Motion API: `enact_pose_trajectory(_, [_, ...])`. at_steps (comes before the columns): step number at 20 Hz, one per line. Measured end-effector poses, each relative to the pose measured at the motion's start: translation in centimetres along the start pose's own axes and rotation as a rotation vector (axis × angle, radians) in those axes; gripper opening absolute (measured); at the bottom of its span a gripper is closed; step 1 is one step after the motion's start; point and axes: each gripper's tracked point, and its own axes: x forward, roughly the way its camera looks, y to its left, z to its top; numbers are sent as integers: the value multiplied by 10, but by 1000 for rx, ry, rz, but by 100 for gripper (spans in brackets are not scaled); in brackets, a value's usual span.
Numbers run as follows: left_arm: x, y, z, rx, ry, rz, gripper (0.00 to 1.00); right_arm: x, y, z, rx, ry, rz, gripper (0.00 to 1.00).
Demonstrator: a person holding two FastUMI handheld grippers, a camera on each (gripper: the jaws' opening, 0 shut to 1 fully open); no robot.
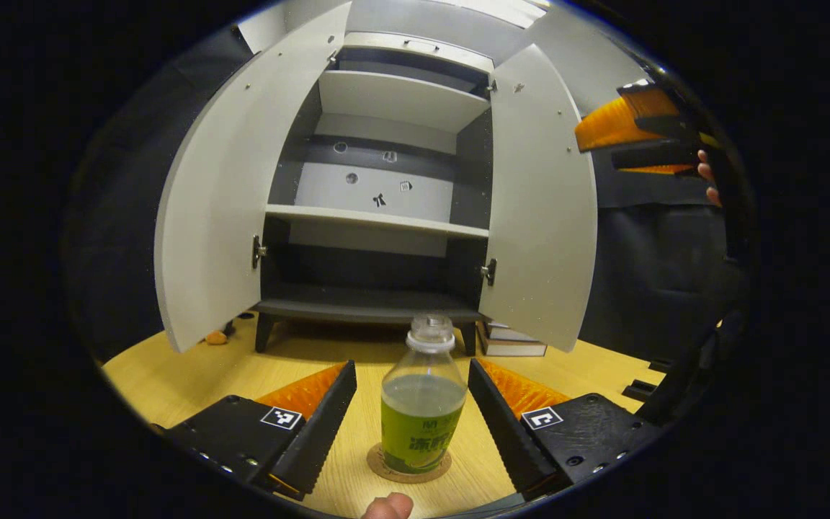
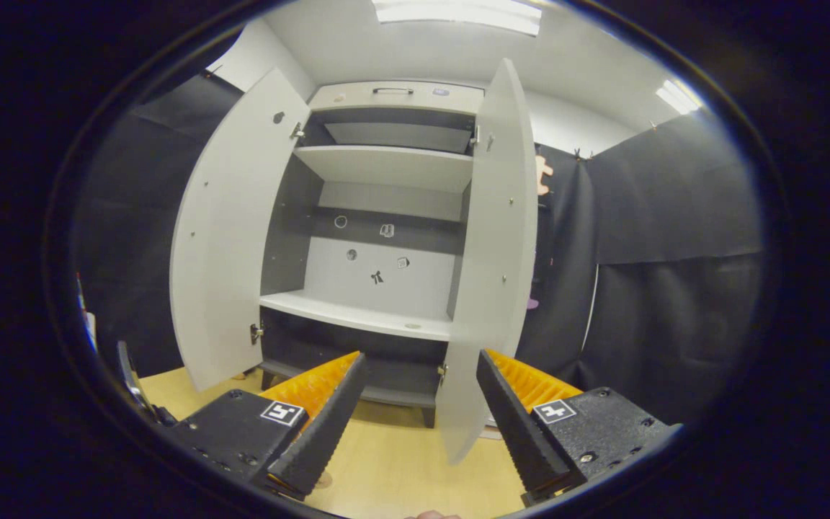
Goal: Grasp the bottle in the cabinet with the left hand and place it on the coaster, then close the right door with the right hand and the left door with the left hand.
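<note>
In the left gripper view, the left gripper (image 1: 409,393) has its two fingers (image 1: 321,425) wide apart, one on each side of the bottle (image 1: 422,414), and neither finger touches it. The bottle stands upright on the round coaster (image 1: 386,470) on the wooden table (image 1: 170,382), in front of the cabinet (image 1: 386,209). It has no cap and is about half full of liquid.

In the right gripper view, the right gripper (image 2: 418,404) also has its fingers (image 2: 509,418) apart, and they hold nothing. The lower edge of the right door (image 2: 491,274) shows between them, farther off.

There is one bottle, one coaster and one cabinet with two doors. Both the left door (image 1: 220,209) and the right door are open. Three shelves show inside, with nothing on them.

Some books (image 1: 512,342) lie beside the cabinet foot, behind the right door. A small orange thing (image 1: 215,337) lies on the table below the left door. In the left gripper view, the other gripper with a hand (image 1: 707,173) shows high on the right, near the right door.
</note>
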Motion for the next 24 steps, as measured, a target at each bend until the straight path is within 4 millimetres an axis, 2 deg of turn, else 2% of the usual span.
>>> enact_pose_trajectory(4, [-5, 6, 59, -32, -64, 22, 95, 1, 0, -3, 24, -10, 5, 100])
enact_pose_trajectory(7, [-8, 12, 87, -61, -72, 50, 95, 1, -1, -6, 41, -21, 9, 100])
enact_pose_trajectory(10, [-10, 15, 98, -72, -47, 63, 95, 4, 2, -7, 47, -41, 19, 100])
enact_pose_trajectory(13, [-11, 26, 108, -63, -44, 100, 95, 4, 9, -6, 77, -66, 39, 100])
enact_pose_trajectory(16, [-13, 26, 109, -52, -44, 127, 95, -2, 26, -26, 161, -36, 93, 100])
enact_pose_trajectory(18, [-13, 18, 108, -44, -45, 124, 95, -5, 24, -38, 191, -4, 104, 100])
enact_pose_trajectory(19, [-14, 13, 108, -41, -46, 119, 95, -4, 16, -38, 197, 0, 95, 100])
enact_pose_trajectory(21, [-13, 8, 108, -33, -49, 114, 95, -2, -11, -22, 201, -24, 64, 98])
enact_pose_trajectory(22, [-13, 7, 108, -24, -49, 111, 95, 1, -29, -12, 196, -39, 45, 98])
enact_pose_trajectory(24, [-12, 6, 111, 2, -59, 117, 95, 5, -77, 23, 191, -113, -20, 97])
